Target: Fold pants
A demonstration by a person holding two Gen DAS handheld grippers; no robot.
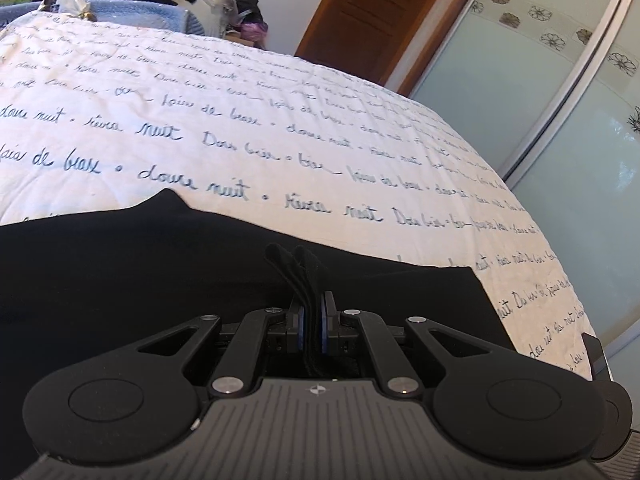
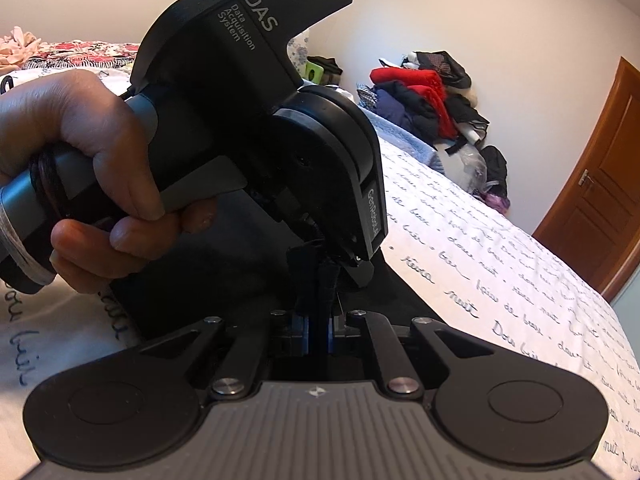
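Observation:
Black pants (image 1: pixel 160 264) lie spread on a white bedspread (image 1: pixel 240 120) printed with blue handwriting. In the left wrist view my left gripper (image 1: pixel 312 312) is shut on a bunched fold of the pants, and black cloth sticks up between its blue pads. My right gripper (image 2: pixel 318 320) is likewise shut on a strip of the dark fabric (image 2: pixel 326 280). Straight ahead of it, very close, a hand (image 2: pixel 80 152) holds the left gripper's body (image 2: pixel 256 112), which hides most of the pants (image 2: pixel 400 292) behind it.
A pile of red, dark and black clothes (image 2: pixel 424 96) sits at the far end of the bed. A wooden door (image 2: pixel 600 184) stands at the right. Frosted sliding wardrobe doors (image 1: pixel 520 92) run along the bed's right side. A floral pillow (image 2: pixel 80 50) lies at the back left.

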